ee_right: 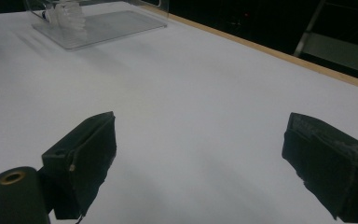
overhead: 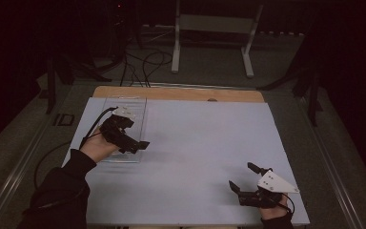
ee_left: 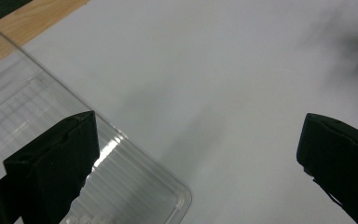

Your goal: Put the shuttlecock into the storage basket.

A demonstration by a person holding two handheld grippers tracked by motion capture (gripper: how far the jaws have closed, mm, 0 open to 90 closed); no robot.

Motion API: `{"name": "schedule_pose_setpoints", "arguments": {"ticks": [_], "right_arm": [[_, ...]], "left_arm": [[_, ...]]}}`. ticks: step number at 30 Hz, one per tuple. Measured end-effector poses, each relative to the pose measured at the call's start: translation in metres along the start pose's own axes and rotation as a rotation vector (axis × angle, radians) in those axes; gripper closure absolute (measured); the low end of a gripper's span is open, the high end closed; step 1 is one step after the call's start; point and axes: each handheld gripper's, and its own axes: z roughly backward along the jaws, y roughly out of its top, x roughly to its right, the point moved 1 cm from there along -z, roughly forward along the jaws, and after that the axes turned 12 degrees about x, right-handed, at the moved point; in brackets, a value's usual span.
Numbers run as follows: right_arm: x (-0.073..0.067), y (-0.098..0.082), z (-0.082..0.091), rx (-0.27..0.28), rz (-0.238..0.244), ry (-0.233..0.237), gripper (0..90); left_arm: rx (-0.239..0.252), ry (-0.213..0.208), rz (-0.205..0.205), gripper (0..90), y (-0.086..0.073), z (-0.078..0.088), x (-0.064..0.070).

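Clear tray (overhead: pixel 134 106) lies at desk's far-left, long axis front-to-back. Left gripper (overhead: pixel 132 143) is held over its near-right corner, fingers wide apart, nothing held. Right gripper (overhead: pixel 240 177) well apart, wide open, empty.

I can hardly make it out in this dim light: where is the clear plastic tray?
In the high view the clear plastic tray lies at the table's far left, under the left gripper.

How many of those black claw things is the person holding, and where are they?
2. The left black two-jaw gripper is over the clear plastic tray at the table's left. The right black two-jaw gripper is above the white sheet near the front right corner. Both are open.
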Motion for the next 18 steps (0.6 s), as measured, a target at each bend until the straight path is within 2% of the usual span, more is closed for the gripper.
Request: {"name": "schedule_pose_setpoints", "arguments": {"ticks": [3, 7, 18], "right_arm": [[0.0, 0.0, 0.0, 0.0, 0.003, 0.001, 9.7], [0.0, 0.0, 0.0, 0.0, 0.005, 0.0, 9.7], [-0.001, 0.0, 0.0, 0.0, 0.004, 0.005, 9.7]], "left_arm": [[0.004, -0.014, -0.005, 0.0, 0.001, -0.005, 0.005], [0.019, -0.017, -0.031, 0.0, 0.003, -0.009, 0.013], [0.037, -0.08, -0.065, 0.0, 0.008, -0.021, 0.033]]}}
